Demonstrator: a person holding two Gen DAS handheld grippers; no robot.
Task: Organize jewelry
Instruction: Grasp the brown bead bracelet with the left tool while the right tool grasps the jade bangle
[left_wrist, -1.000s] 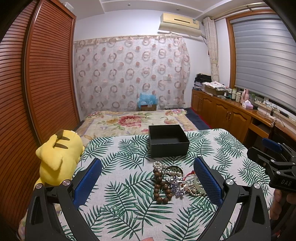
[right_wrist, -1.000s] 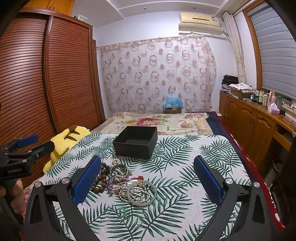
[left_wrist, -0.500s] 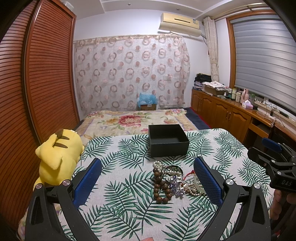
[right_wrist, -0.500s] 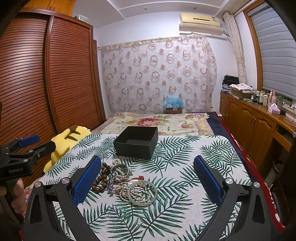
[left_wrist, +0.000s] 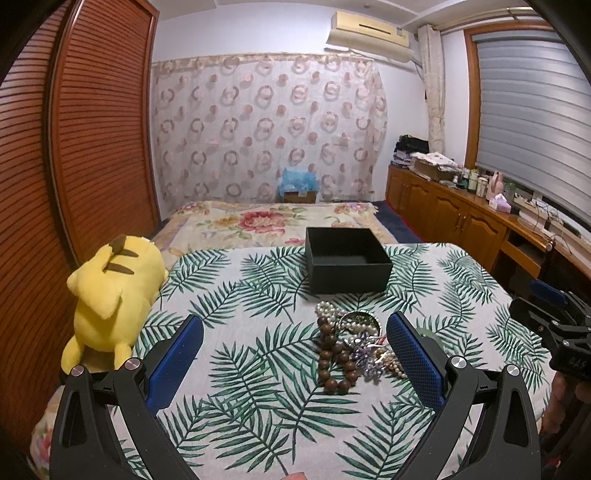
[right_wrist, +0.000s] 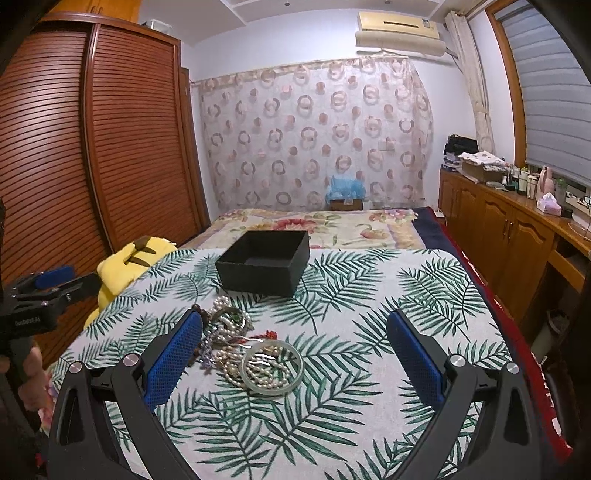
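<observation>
A tangled pile of jewelry (left_wrist: 351, 343) lies on the palm-leaf cloth: brown wooden beads (left_wrist: 328, 354), pearl strands, a purple piece and a pale green bangle (right_wrist: 272, 366). An open black box (left_wrist: 347, 263) stands just behind the pile, and shows in the right wrist view (right_wrist: 264, 261) too. My left gripper (left_wrist: 295, 350) is open and empty, hovering in front of the pile. My right gripper (right_wrist: 295, 350) is open and empty, with the pile by its left finger.
A yellow plush toy (left_wrist: 110, 295) lies at the table's left edge. A flowered bed (left_wrist: 266, 221) lies beyond the table. Wooden wardrobe doors (right_wrist: 92, 147) stand on the left and a cluttered wooden counter (right_wrist: 517, 206) runs along the right.
The right gripper has shifted slightly right and forward, so the jewelry pile sits closer to its left finger. The left gripper has hardly moved.
</observation>
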